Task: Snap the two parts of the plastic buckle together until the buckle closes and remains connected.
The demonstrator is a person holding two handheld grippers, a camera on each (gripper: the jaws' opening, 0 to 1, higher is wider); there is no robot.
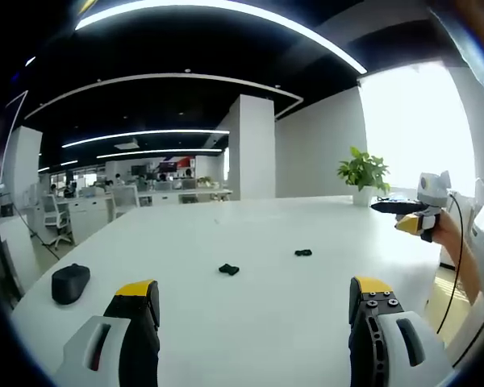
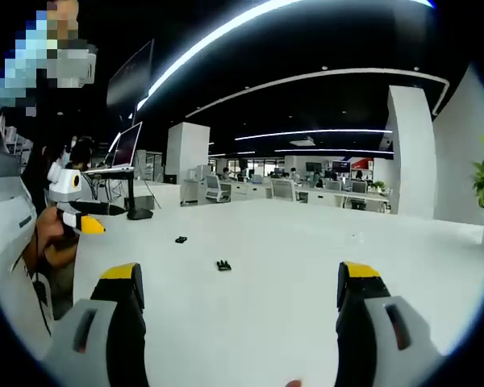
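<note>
Two small black plastic buckle parts lie apart on the white table [image 1: 306, 314]. In the left gripper view one buckle part [image 1: 229, 269] sits just ahead between my jaws and the other buckle part [image 1: 303, 252] lies farther right. The right gripper view has the near buckle part [image 2: 223, 264] and the far buckle part [image 2: 181, 239]. My left gripper [image 1: 254, 287] hovers open above the table, holding nothing. My right gripper [image 2: 239, 272] is also open, with nothing in it. Each gripper appears at the other view's edge, held by a hand: right gripper [image 1: 411, 216], left gripper [image 2: 79, 218].
A dark rounded object [image 1: 70, 282] rests near the table's left edge. A potted plant [image 1: 363, 173] stands at the far right corner. A monitor on a stand [image 2: 129, 149] sits at the table's far end. Office desks and chairs [image 1: 113, 201] fill the background.
</note>
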